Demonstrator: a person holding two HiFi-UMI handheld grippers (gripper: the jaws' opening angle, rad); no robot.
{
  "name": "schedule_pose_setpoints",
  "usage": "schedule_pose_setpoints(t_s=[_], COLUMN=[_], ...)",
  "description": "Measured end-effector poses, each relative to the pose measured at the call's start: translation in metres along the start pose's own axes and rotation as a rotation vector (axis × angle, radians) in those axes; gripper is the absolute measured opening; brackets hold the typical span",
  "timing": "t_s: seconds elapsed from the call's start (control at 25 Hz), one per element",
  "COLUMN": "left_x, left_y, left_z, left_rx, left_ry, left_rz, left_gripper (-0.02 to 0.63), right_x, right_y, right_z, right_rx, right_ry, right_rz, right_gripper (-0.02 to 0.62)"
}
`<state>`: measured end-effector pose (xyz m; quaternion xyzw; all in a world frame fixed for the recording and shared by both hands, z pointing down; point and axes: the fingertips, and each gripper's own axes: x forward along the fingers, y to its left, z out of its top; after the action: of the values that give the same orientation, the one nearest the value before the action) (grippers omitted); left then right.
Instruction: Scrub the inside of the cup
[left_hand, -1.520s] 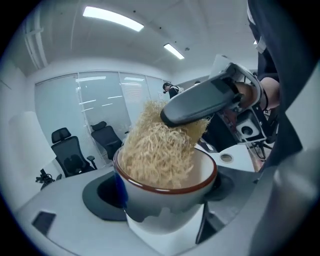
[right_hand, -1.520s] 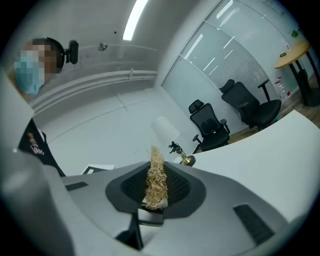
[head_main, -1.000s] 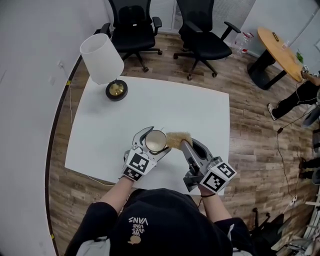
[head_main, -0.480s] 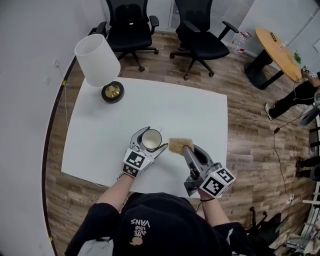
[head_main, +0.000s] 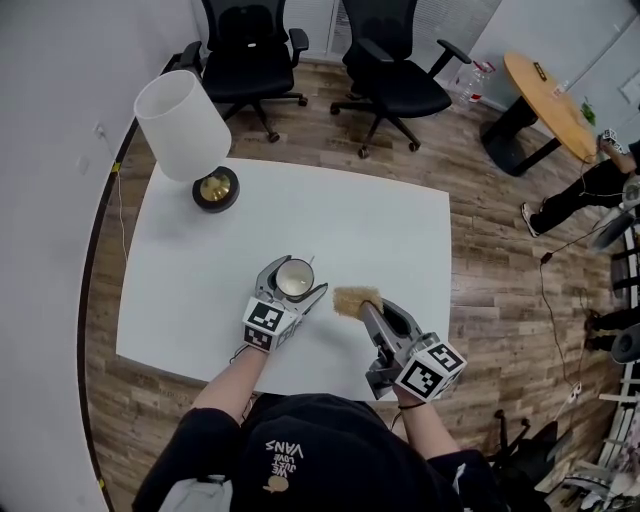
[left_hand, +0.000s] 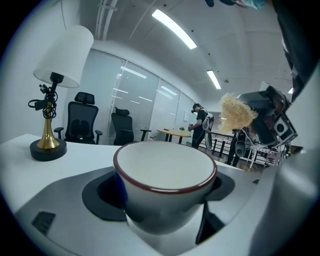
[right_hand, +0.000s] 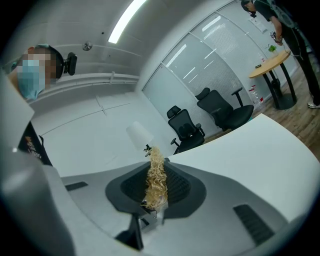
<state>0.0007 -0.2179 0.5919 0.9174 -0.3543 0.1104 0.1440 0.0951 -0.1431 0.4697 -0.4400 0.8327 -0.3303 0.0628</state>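
the cup (left_hand: 165, 175) stands upright, mouth up and axis vertical, at the near side of the white worktop (head_main: 380, 235). the left gripper (head_main: 296, 276) has its jaws clamped on the cup's wall. it looks like glazed ceramic, so probably stiff, slick and breakable. a firm hold on the wall below the rim suits it. the right gripper (head_main: 368, 308) has its jaws pinched on a straw-coloured scrubber (head_main: 352, 298), likely soft and springy. its tuft points toward the cup, near it but outside.
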Motion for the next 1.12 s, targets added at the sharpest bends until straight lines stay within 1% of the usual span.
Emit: schedule_pose_setpoints(t_s=[0.36,0.56,0.88,1.12], left_x=[0.01,0.014,0.013,0.013], left_y=[0.005,0.005,0.001,-0.005], left_z=[-0.015,-0.017,-0.023,-0.026], left_rx=[0.0,0.0,0.082,0.099], left_ry=[0.038,0.04,0.057,0.063], left_rz=[-0.007,-0.01,-0.008,-0.014], left_gripper=[0.42,0.42,0.42,0.42], right_x=[0.005,0.005,0.009,0.005], right_y=[-0.007,-0.01,-0.005,-0.002], right_z=[0.0,-0.001,-0.002,-0.004], right_rx=[0.007,0.013,0.013,0.006], right_ry=[0.008,0.009,0.01,0.013], right_rz=[-0.018,-0.024,-0.011,0.002], right_gripper=[0.072,0.072,0.072,0.071])
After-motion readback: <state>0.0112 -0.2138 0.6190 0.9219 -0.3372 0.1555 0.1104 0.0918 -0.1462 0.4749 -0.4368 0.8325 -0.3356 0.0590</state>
